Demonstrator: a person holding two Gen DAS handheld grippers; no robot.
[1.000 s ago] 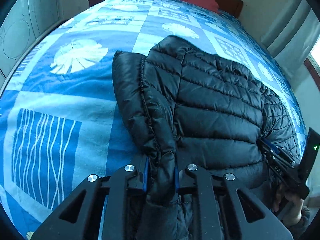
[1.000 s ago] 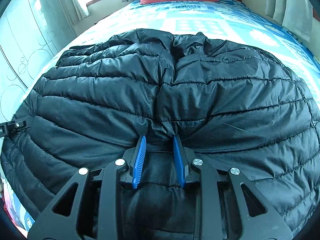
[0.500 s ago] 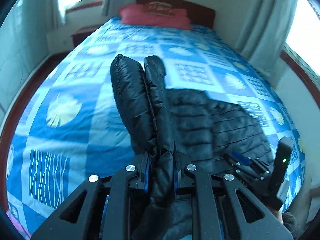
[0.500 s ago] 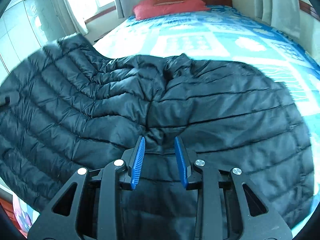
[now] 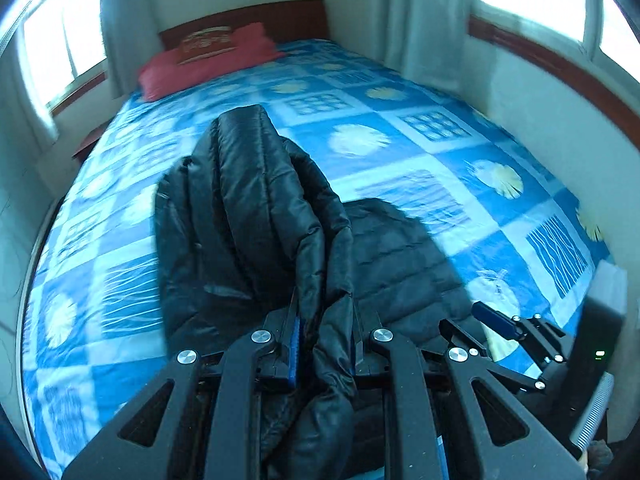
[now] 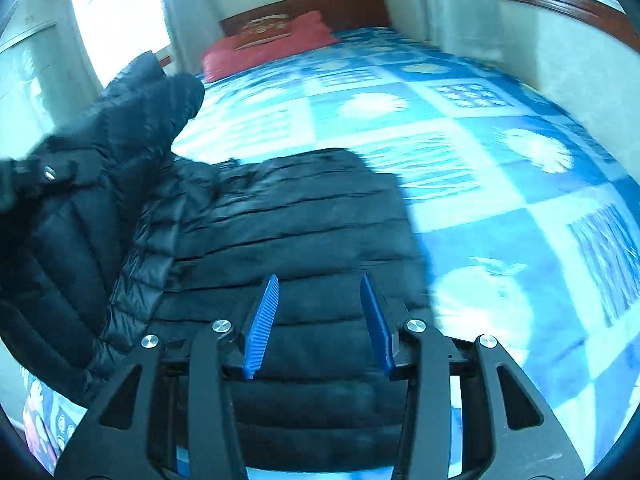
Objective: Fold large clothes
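Black quilted puffer jacket (image 5: 256, 216) is clamped, frame centre, by left gripper (image 5: 324, 344); right gripper (image 6: 318, 320) is opening, empty. Slick fabric could slip out.

- I see a bed (image 6: 500, 152) under a blue patchwork cover with pale shell and stripe squares.
- At twelve o'clock, by the wooden headboard (image 6: 344, 2), a red pillow (image 6: 272, 42) lies on it.
- At six o'clock a black puffer jacket (image 6: 304, 216) lies partly flat on the cover.
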